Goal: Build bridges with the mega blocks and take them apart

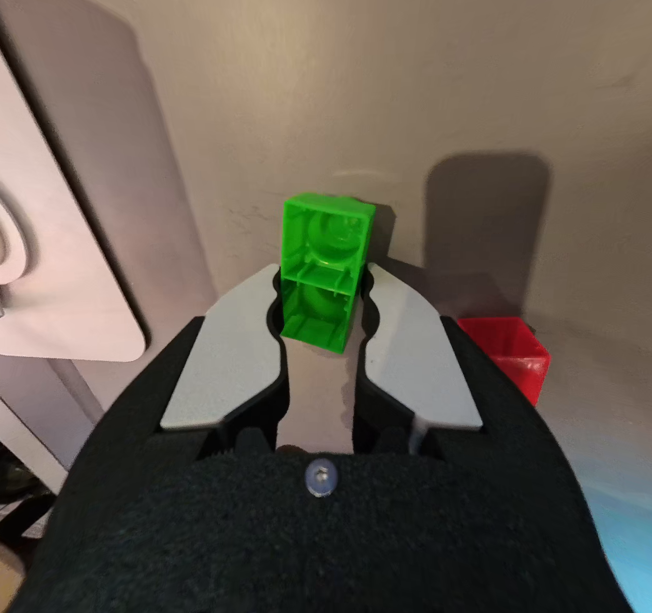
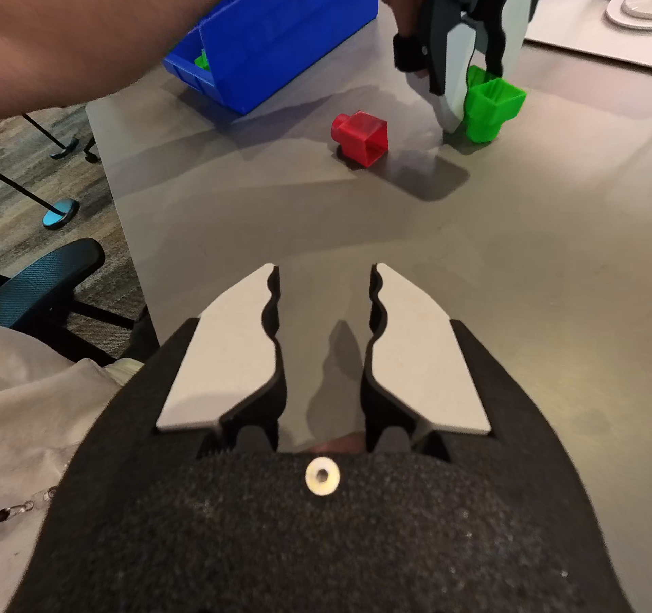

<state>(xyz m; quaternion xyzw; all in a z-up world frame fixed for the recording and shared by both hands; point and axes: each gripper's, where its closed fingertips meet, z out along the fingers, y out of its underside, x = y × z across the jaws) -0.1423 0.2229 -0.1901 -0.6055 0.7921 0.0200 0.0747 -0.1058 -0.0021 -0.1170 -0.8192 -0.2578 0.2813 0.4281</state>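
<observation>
The left gripper (image 1: 321,299) is closed on a green two-stud block (image 1: 326,271), its grey fingers (image 1: 243,331) pressing the block's near half from either side; the hollow underside faces the camera and the far half sticks out past the fingertips. In the right wrist view this gripper (image 2: 469,102) stands nearly upright over the grey table (image 2: 494,278), with the green block (image 2: 492,109) inverted, studs down against the tabletop. A red single-stud block (image 2: 361,137) lies on its side just to the green one's left, apart from it. The right gripper (image 2: 324,275) hovers well back from both, jaws parted and empty. Beyond them sits a blue bin (image 2: 282,31) holding more blocks.
</observation>
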